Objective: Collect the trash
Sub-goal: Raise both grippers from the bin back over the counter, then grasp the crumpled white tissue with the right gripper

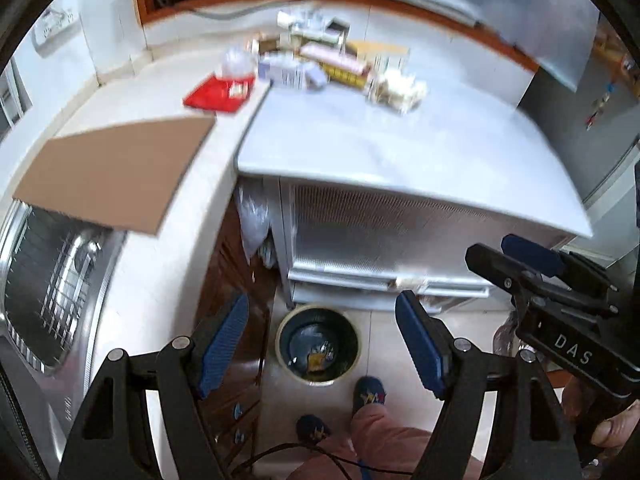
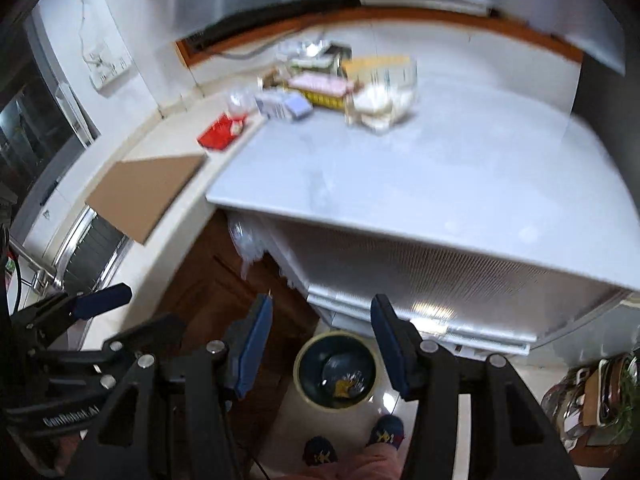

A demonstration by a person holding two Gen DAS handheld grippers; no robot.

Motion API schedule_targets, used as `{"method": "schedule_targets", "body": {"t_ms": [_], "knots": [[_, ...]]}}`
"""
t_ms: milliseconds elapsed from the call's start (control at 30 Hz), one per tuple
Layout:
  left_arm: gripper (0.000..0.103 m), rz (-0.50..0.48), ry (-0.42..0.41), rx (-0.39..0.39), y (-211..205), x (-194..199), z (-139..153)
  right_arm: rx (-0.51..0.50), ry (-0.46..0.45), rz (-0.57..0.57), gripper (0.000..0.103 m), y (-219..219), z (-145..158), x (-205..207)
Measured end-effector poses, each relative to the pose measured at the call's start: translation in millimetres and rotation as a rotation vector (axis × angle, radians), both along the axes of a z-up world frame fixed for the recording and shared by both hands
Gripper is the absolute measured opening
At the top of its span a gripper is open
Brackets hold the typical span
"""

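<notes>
Both the left gripper [image 1: 322, 350] and right gripper [image 2: 322, 346] are held with jaws open and empty above the floor bin [image 1: 318, 345], where trash [image 1: 316, 360] is seen, beside the white surface [image 1: 400, 148] edge, boxes [image 1: 320, 64] piled far back.

Open floor around bin [image 1: 318, 344]

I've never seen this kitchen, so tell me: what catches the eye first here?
The round bin on the floor, trash already inside, framed between the open, empty left gripper. Farther back, a jumble of boxes crowds the white worktop, with a red tray and cardboard sheet to its left.
</notes>
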State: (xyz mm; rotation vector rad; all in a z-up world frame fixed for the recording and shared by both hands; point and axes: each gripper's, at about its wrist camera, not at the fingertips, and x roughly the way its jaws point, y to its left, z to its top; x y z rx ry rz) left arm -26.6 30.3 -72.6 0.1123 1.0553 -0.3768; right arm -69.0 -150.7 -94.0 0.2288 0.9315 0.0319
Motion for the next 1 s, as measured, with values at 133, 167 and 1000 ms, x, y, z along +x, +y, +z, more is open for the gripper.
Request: {"method": "schedule_targets", "body": {"t_ms": [133, 167, 1000], "knots": [[0.074, -0.014, -0.058, -0.036, 4.5, 7.2, 34.0, -0.023, -0.049, -0.015, 0.052, -2.8, 28.1, -3.1], [0.074, -0.016, -0.066, -0.042, 5.3, 8.4, 34.7, -0.025, -0.061, -0.018, 0.052, -4.9, 34.6, -4.0], [0.082, 0.160, -0.059, -0.101, -56.0, 168.7, 50.7, -0.120, -0.087, 0.245, 0.078, -91.9, 29.7, 183.5]]}}
